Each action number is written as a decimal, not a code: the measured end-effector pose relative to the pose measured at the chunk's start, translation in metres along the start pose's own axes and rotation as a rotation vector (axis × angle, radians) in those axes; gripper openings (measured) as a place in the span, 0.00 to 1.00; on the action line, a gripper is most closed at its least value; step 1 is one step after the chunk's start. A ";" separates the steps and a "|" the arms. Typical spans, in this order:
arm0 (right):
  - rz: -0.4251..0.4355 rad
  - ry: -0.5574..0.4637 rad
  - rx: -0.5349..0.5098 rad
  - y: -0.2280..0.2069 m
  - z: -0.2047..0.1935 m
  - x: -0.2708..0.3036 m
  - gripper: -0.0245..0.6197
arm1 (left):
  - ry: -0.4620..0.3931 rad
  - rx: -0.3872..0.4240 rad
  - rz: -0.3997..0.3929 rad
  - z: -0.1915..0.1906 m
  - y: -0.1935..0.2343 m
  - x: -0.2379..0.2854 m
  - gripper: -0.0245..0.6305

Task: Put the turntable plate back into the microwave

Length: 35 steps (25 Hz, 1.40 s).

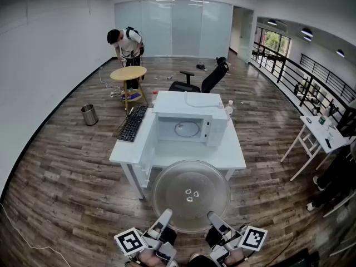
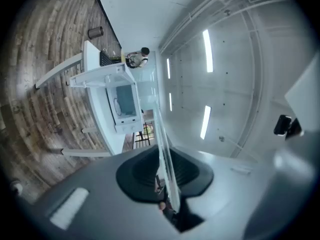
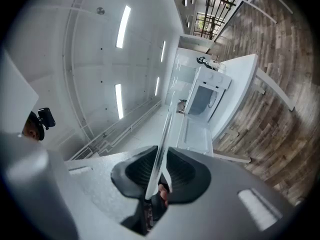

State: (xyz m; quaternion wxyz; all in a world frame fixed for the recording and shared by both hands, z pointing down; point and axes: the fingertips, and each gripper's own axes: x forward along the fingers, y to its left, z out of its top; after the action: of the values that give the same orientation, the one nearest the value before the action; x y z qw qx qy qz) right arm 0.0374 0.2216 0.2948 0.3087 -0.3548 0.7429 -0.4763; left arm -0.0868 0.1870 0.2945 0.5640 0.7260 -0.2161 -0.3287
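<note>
Holding the task item at its near rim, the left gripper [image 1: 164,214] and the right gripper [image 1: 214,218] each have their dark ribbed jaws closed part-way onto the large round clear glass turntable plate [image 1: 191,195]; both gripper views show the glass edge-on, pinched between the pads, with nothing else between the jaws; the left grips the near-left of the rim, the right the near-right. The plate hangs roughly level in the air in front of the white rectangular table [image 1: 236,158], its far rim overlapping the table's front edge in the head view; three small lugs show at its centre; it is outside the white boxy microwave oven [image 1: 189,105] and apart from it. The microwave stands on the table facing the grippers; its white door [image 1: 149,143] hangs open to the left side; a circular ring [image 1: 187,128] is visible on the cavity floor. A black computer keyboard [image 1: 132,123] lies on the table left of the oven. Beyond the table stand a black swivel office chair [image 1: 207,81], a small round wooden side table [image 1: 128,74] with a person [image 1: 128,42] bent over it, and a grey metal waste bin [image 1: 89,114] on the wood-plank floor [image 1: 61,166].
</note>
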 end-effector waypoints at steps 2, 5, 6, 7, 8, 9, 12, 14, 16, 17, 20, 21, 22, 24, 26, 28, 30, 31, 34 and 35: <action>-0.006 -0.003 0.006 -0.002 -0.004 0.000 0.13 | 0.000 -0.011 0.007 0.000 0.002 -0.004 0.12; -0.015 -0.008 0.015 -0.005 -0.008 0.000 0.13 | 0.003 -0.018 0.011 0.001 0.006 -0.007 0.12; -0.017 -0.012 0.020 -0.006 -0.008 0.001 0.13 | 0.005 -0.018 0.011 0.002 0.006 -0.006 0.12; -0.017 -0.015 0.025 -0.007 -0.008 0.002 0.13 | 0.006 -0.020 0.011 0.003 0.007 -0.005 0.12; -0.016 -0.017 0.029 -0.008 -0.008 0.003 0.13 | 0.007 -0.022 0.010 0.004 0.008 -0.004 0.12; -0.015 -0.018 0.030 -0.008 -0.007 0.004 0.13 | 0.007 -0.025 0.011 0.004 0.008 -0.003 0.12; -0.019 -0.013 0.027 -0.015 -0.005 0.006 0.13 | 0.002 -0.022 0.016 0.006 0.014 -0.001 0.12; -0.018 -0.008 0.026 -0.019 -0.002 0.009 0.13 | -0.001 -0.016 0.020 0.009 0.018 0.002 0.12; -0.012 -0.006 0.028 -0.023 0.003 0.015 0.13 | -0.005 -0.011 0.025 0.013 0.021 0.008 0.12; -0.010 -0.004 0.031 -0.025 0.006 0.019 0.13 | -0.008 -0.013 0.027 0.015 0.023 0.012 0.12; -0.002 0.006 0.029 -0.032 0.016 0.030 0.13 | -0.015 -0.011 0.030 0.022 0.030 0.024 0.12; 0.002 0.010 0.023 -0.034 0.021 0.035 0.13 | -0.017 -0.007 0.030 0.025 0.032 0.029 0.12; 0.005 0.013 0.019 -0.037 0.026 0.039 0.13 | -0.020 -0.004 0.028 0.029 0.033 0.035 0.12; 0.006 0.017 0.021 -0.042 0.037 0.047 0.13 | -0.026 -0.001 0.024 0.033 0.036 0.047 0.12; 0.009 0.021 0.028 -0.050 0.047 0.054 0.13 | -0.031 0.004 0.026 0.037 0.041 0.060 0.12; 0.014 0.028 0.027 -0.058 0.059 0.062 0.13 | -0.035 0.014 0.030 0.041 0.046 0.074 0.12; 0.017 0.036 0.027 -0.064 0.072 0.071 0.13 | -0.040 0.019 0.032 0.047 0.050 0.088 0.12; 0.017 0.040 0.028 -0.067 0.079 0.076 0.13 | -0.044 0.018 0.034 0.050 0.052 0.096 0.12; 0.018 0.055 0.027 -0.074 0.098 0.087 0.13 | -0.055 0.020 0.040 0.055 0.057 0.116 0.12; 0.019 0.060 0.025 -0.076 0.104 0.090 0.13 | -0.059 0.027 0.040 0.056 0.059 0.122 0.12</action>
State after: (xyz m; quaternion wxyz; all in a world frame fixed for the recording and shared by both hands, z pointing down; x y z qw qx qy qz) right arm 0.0877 0.0745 0.3176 0.2950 -0.3295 0.7492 -0.4931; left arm -0.0396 0.0491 0.3140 0.5542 0.7191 -0.2512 -0.3357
